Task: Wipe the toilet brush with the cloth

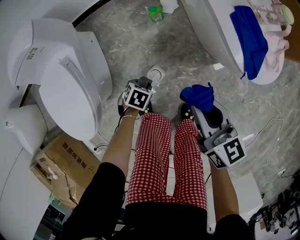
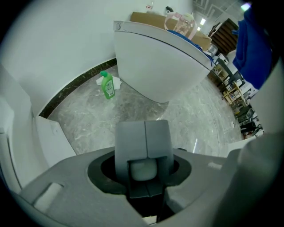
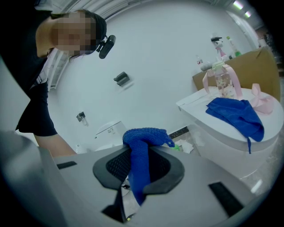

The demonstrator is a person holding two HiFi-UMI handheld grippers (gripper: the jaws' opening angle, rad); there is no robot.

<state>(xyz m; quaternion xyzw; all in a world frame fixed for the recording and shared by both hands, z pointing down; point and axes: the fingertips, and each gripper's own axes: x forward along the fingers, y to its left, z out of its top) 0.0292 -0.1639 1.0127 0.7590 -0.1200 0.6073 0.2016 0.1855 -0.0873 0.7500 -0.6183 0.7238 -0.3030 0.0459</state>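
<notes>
My left gripper point(image 1: 139, 97) points almost straight down at the floor in front of the person's feet. In the left gripper view its two grey fingers point(image 2: 131, 142) meet along a seam around the rounded white end of the toilet brush handle point(image 2: 143, 170); the rest of the brush is hidden. My right gripper point(image 1: 202, 112) is held nearly level to the right, shut on a blue cloth point(image 1: 198, 96). That cloth point(image 3: 141, 159) hangs out from between its jaws. The two grippers are apart.
A white toilet point(image 1: 70, 79) stands at left with a cardboard box point(image 1: 61, 168) below it. A second white fixture point(image 1: 213, 28) at upper right carries another blue cloth point(image 1: 248, 40). A green bottle point(image 1: 155, 13) and a round white disc point(image 1: 156, 74) are on the marble floor.
</notes>
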